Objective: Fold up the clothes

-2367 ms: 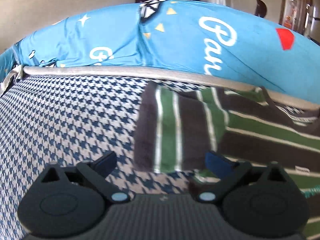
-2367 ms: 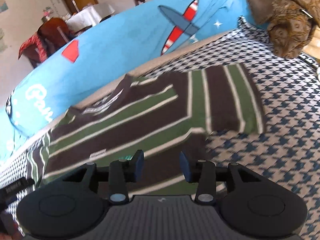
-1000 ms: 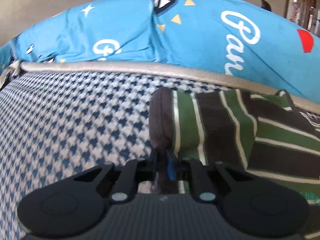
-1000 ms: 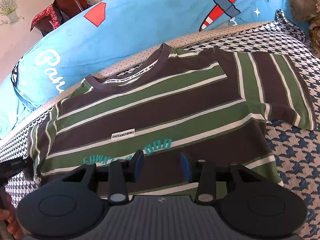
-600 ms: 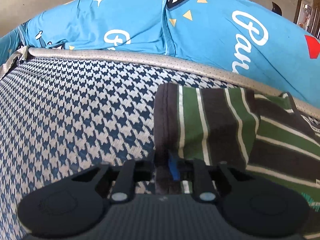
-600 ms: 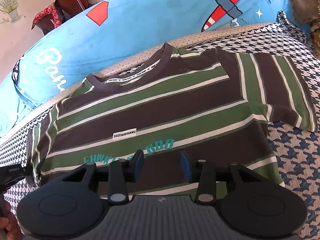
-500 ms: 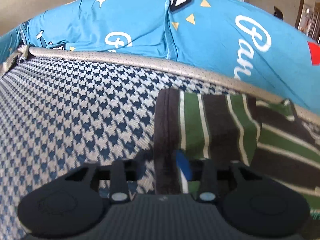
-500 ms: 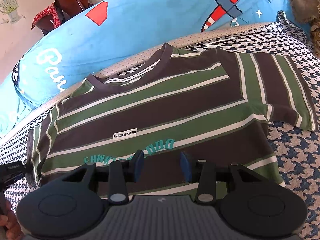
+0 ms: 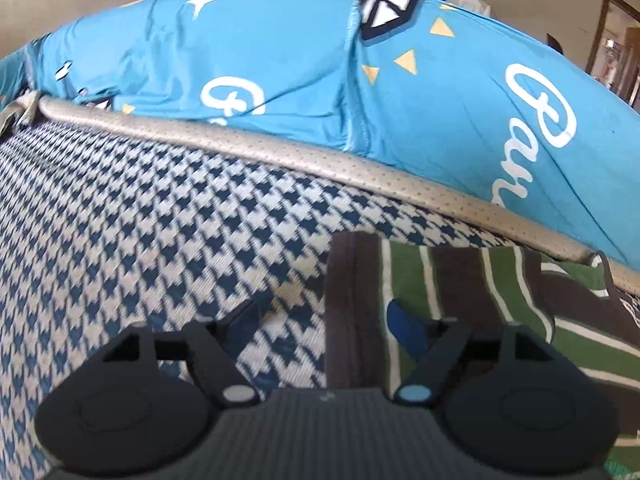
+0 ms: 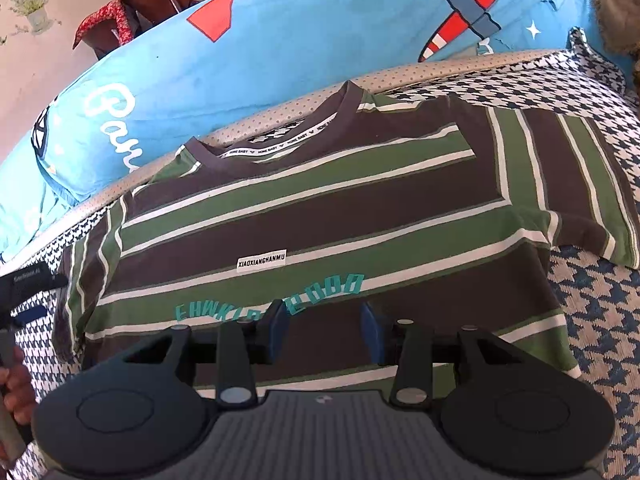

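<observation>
Stripes of green, brown and white run across the T-shirt [image 10: 320,208], which lies spread flat, front up, on the houndstooth bed cover [image 10: 592,304], collar toward the blue printed cushion [image 10: 280,40] and both sleeves out to the sides. My right claw [image 10: 325,330] hovers over the lower chest, just short of the teal lettering [image 10: 272,300], its fingers apart and holding nothing. My left claw [image 9: 324,326] is also spread wide, empty; the dark cuff of the left sleeve [image 9: 432,280] lies between its fingers, with the far blue pad [image 9: 404,328] over the striped cloth and the near one over bare cover.

As I judge it, the shirt is laid out smooth and no fold shows on it, so a sleeve is the likely part to handle. To do that well I would bring the left claw down squarely on the cuff edge, catching both layers (a single layer would drag the sleeve open), then carry it inward toward the body in a low arc, keeping the crease parallel to the side seam. My right claw could press the chest so the cloth does not slide on the cover.

No basket, box or drawer shows in either view.
</observation>
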